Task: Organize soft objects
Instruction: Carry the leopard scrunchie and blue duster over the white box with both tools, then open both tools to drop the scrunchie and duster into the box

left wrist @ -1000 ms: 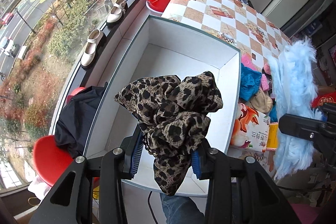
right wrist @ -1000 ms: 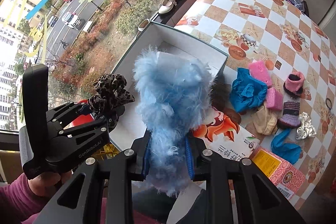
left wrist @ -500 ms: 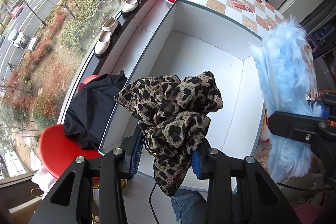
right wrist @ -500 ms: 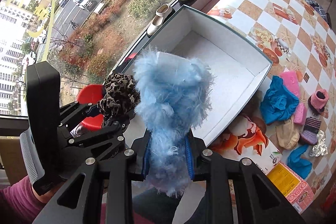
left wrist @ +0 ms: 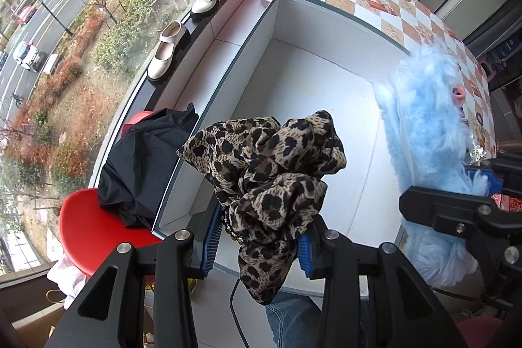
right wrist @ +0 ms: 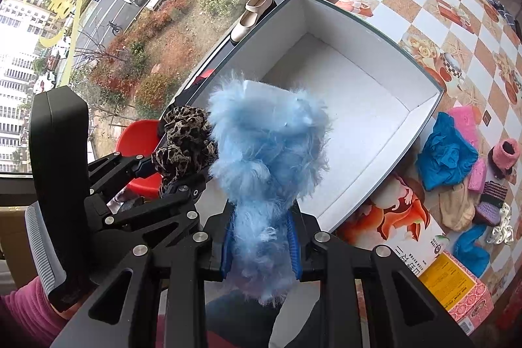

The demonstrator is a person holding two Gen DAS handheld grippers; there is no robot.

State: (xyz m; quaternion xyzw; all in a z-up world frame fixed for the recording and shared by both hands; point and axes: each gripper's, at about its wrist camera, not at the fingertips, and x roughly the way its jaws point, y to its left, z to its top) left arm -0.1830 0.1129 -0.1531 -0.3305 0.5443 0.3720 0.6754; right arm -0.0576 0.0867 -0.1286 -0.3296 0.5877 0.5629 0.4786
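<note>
So both grippers hang over the white box (left wrist: 326, 106) w/ its floor at 12 o'clock: left gripper (left wrist: 257, 245) clamped on leopard scarf (left wrist: 270, 165), right gripper (right wrist: 261, 245) on blue fluffy item (right wrist: 267, 152).

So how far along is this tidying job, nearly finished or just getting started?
Just getting started. The white box shows nothing inside yet. In hand: the left gripper holds a leopard-print scrunchie and the right gripper a fluffy blue piece, both near the box. Left: the blue, pink and beige soft items on the table.
</note>
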